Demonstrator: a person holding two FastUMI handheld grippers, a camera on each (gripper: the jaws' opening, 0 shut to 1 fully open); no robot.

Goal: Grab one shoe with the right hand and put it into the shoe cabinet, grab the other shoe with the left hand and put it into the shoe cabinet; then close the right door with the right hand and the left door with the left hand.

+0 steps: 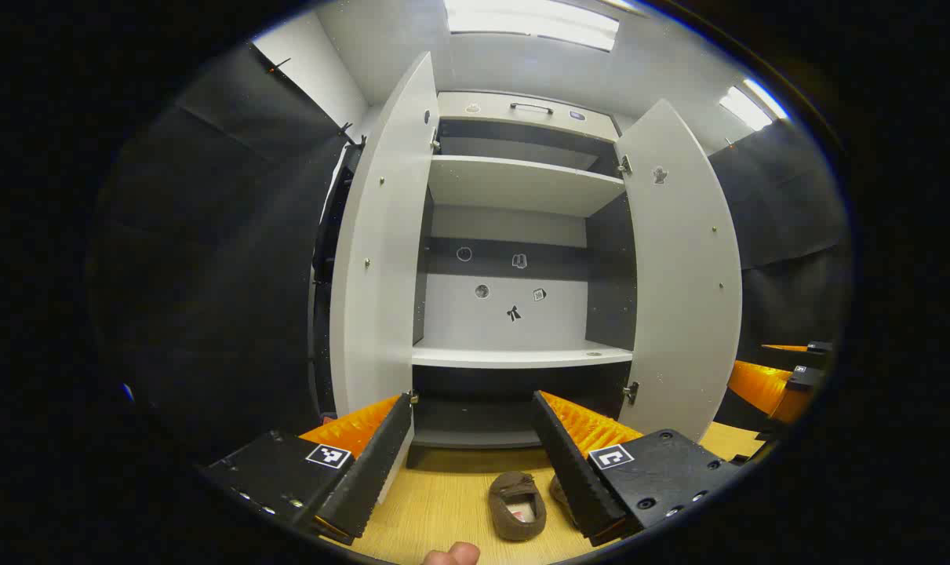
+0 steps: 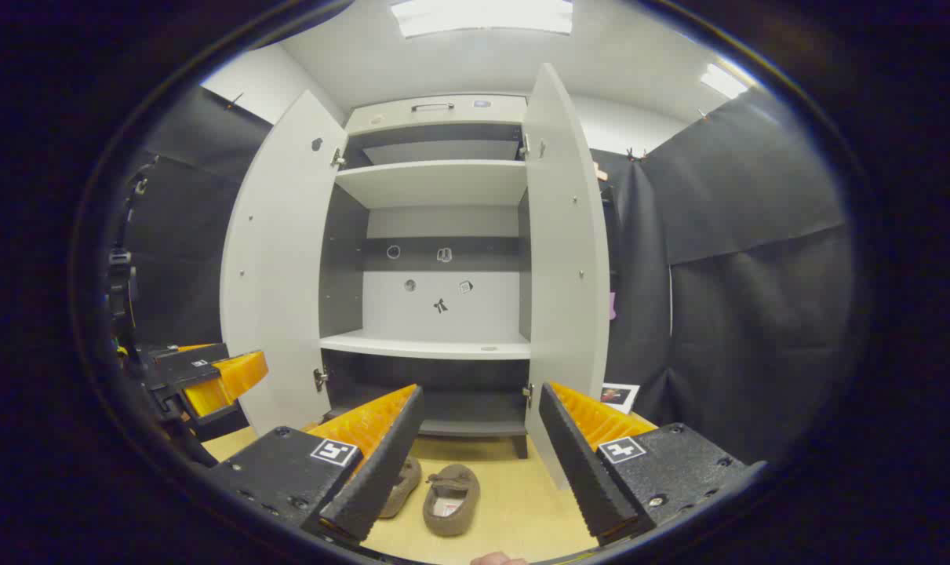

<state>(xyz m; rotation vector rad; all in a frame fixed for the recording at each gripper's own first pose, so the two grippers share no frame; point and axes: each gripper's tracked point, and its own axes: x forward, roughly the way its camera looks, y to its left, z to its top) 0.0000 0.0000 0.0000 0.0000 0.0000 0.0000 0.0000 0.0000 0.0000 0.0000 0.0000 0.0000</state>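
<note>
Two brown slipper-like shoes lie side by side on the light wooden floor (image 2: 522,502) in front of the shoe cabinet (image 2: 435,184), toes toward it. In the right gripper view the right shoe (image 2: 451,488) sits low between the fingers of the right gripper (image 2: 471,463), apart from both, while the left shoe (image 2: 400,486) is partly hidden behind that gripper's left finger. In the left gripper view one shoe (image 1: 516,504) lies between the fingers of the left gripper (image 1: 475,463), nearer its right finger, which covers most of the other. Both grippers hang above the floor, level and facing the cabinet, jaws spread wide and holding nothing. The left gripper also shows at the left edge of the right gripper view. The cabinet is pale grey with bare shelves; its left door (image 2: 274,267) and right door (image 2: 565,259) stand wide open.
</note>
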